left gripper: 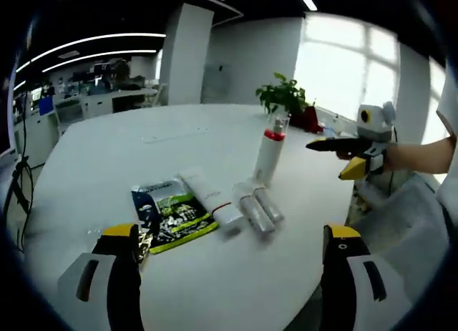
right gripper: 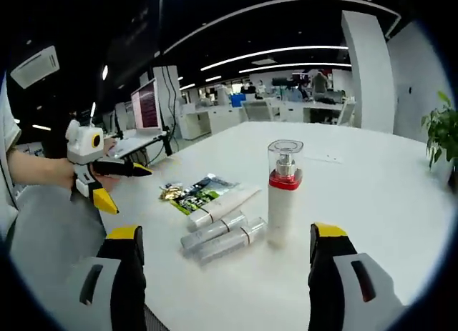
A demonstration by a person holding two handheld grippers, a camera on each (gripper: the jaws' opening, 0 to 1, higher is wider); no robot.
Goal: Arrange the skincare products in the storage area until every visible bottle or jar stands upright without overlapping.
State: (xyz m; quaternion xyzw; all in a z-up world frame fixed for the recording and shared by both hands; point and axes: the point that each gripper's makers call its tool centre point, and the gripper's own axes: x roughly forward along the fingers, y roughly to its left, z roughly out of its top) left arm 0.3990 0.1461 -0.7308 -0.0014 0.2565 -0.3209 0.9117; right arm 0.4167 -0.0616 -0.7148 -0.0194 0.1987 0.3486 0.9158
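A white pump bottle (left gripper: 270,156) (right gripper: 284,195) with a red collar and a clear cap stands upright on the round white table (left gripper: 129,152) (right gripper: 386,195). Beside it lie a white tube (left gripper: 211,199) (right gripper: 223,205) and two slim clear tubes (left gripper: 259,209) (right gripper: 222,236), side by side. A green and black sachet (left gripper: 168,215) (right gripper: 197,191) lies flat next to the white tube. My left gripper (left gripper: 229,234) (right gripper: 114,182) is open, short of the sachet and tubes. My right gripper (right gripper: 225,234) (left gripper: 347,158) is open too, just short of the bottle and the clear tubes. Neither holds anything.
A potted plant (left gripper: 286,99) (right gripper: 442,134) stands at the table's far edge by the window. A thin flat strip (left gripper: 172,136) lies farther back on the table. Desks with monitors (right gripper: 147,106) fill the office behind. The person's sleeve (left gripper: 418,156) shows behind the right gripper.
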